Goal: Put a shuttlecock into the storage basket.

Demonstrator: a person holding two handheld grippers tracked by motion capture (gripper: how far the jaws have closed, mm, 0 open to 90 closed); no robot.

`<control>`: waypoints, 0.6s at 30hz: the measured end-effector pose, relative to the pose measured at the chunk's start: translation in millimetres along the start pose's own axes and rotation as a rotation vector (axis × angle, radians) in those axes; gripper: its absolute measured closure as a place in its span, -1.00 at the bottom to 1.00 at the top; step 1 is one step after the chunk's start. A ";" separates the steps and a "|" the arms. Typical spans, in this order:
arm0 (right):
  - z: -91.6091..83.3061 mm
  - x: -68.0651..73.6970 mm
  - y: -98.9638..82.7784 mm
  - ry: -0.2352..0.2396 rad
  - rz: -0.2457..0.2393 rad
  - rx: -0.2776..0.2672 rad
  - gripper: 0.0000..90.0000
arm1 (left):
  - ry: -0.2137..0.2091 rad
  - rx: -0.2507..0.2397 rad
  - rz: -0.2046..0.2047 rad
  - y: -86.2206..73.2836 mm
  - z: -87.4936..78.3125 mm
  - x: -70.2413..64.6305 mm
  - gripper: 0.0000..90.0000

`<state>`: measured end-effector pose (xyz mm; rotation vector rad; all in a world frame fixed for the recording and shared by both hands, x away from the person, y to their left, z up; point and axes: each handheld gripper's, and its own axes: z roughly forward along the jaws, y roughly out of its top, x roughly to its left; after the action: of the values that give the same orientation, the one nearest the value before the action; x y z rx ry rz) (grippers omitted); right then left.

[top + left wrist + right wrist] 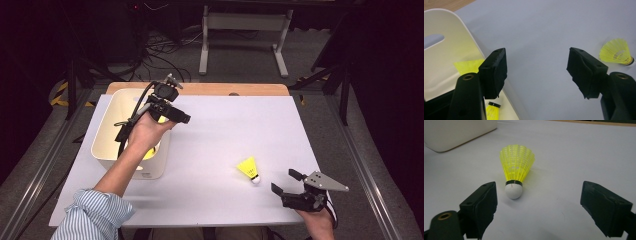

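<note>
A yellow shuttlecock [248,169] with a white cork lies on its side on the white table sheet, cork towards the front right. My right gripper [283,180] rests just to the front right of it, open, jaws pointing at the cork. In the right gripper view the shuttlecock [516,167] lies just beyond the spread jaws of my right gripper [539,202]. My left gripper [182,119] hovers over the right rim of a white bin [112,135], open and empty. In the left gripper view, the gripper [537,72] looks down past the bin wall [446,37], with two yellow shuttlecocks [469,66] [492,111] inside.
The white sheet [220,130] covers most of a wooden table [200,89]. The bin stands at the left edge; its corner [454,132] is in the right gripper view. Metal rails run along both sides of the table. A frame stand [245,30] and cables lie on the floor behind.
</note>
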<state>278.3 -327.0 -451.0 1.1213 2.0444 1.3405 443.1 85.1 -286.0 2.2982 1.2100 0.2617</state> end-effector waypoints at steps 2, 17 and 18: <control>0.9 0.2 0.1 0.000 -0.005 0.005 -0.67 | -0.003 0.002 0.004 1.3 1.5 -2.0 -0.27; 1.2 1.6 0.2 -0.001 -0.014 0.009 -0.67 | -0.015 0.001 0.025 3.4 7.1 -13.3 -0.28; 0.5 1.2 0.1 -0.001 -0.015 0.009 -0.67 | -0.021 -0.003 0.028 3.3 7.9 -15.3 -0.28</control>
<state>278.0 -325.8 -451.1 1.1085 2.0555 1.3245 439.7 68.4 -289.8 2.3116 1.1667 0.2488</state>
